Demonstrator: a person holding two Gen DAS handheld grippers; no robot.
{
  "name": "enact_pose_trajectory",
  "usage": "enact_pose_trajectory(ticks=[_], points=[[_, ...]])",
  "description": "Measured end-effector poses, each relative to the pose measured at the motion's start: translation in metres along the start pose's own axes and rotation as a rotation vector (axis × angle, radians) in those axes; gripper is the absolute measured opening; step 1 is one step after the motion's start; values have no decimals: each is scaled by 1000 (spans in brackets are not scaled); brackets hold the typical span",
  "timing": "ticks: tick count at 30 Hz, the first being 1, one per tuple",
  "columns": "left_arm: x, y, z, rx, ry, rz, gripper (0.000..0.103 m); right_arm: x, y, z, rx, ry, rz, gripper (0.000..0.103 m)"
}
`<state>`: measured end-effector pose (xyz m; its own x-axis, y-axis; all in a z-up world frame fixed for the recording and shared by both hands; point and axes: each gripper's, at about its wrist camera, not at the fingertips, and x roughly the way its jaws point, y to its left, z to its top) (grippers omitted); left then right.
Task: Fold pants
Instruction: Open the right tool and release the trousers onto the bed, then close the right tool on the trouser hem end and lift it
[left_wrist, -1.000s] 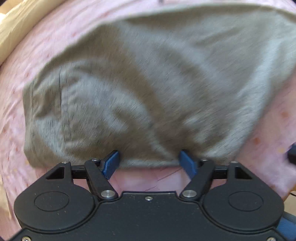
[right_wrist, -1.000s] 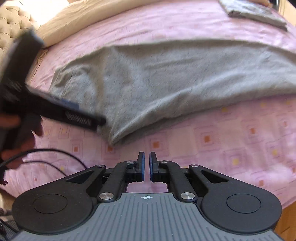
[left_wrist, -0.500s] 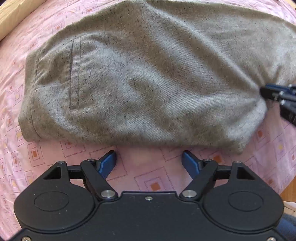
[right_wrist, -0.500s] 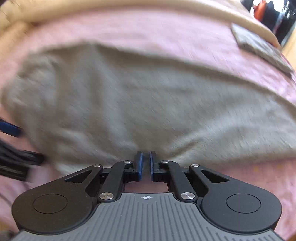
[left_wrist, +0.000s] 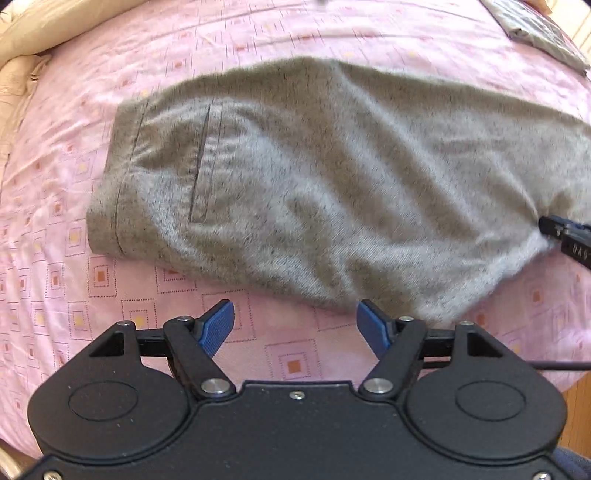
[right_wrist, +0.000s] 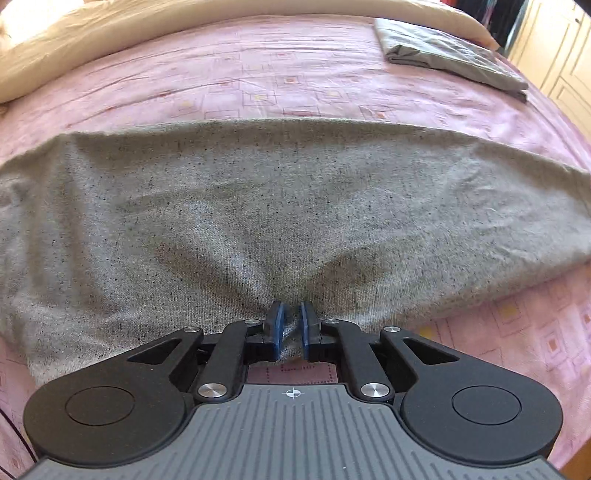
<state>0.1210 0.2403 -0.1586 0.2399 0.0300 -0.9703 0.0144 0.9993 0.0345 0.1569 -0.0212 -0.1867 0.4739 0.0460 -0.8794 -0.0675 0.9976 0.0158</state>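
The right gripper (right_wrist: 291, 325) is pinching the near edge of the grey pants (right_wrist: 288, 206) between its fingers. The left gripper (left_wrist: 295, 325) is hovering spread wide, the pants (left_wrist: 332, 184) lying just beyond its fingertips on the pink bedsheet (left_wrist: 110, 295).

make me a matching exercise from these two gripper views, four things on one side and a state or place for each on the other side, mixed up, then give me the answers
Things:
1. left gripper
2. right gripper
3. grey pants
4. folded grey cloth

States or places:
A. spread flat across the pink bedsheet
B. shut, pinching the near edge of fabric
C. at the far right corner of the bed
D. open, holding nothing, short of the pants

Pairs: 1-D, 2-B, 3-A, 4-C
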Motion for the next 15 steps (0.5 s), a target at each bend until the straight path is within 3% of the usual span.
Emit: enact_pose_trajectory(ticks=[3,8,10,15], points=[[-9,-20,13,-19,-23,18,73,-8,-18,6,-34,23,123,10],[-11,-82,28,-78,-22,37,73,-41,-101,7,145,-72,179,10],[-11,-111,34,-96,-17,30,73,-52,-153,8,242,-114,157,11],[-13,-189,52,-90,-33,20,73,-58,-271,-1,438,-140,90,33]])
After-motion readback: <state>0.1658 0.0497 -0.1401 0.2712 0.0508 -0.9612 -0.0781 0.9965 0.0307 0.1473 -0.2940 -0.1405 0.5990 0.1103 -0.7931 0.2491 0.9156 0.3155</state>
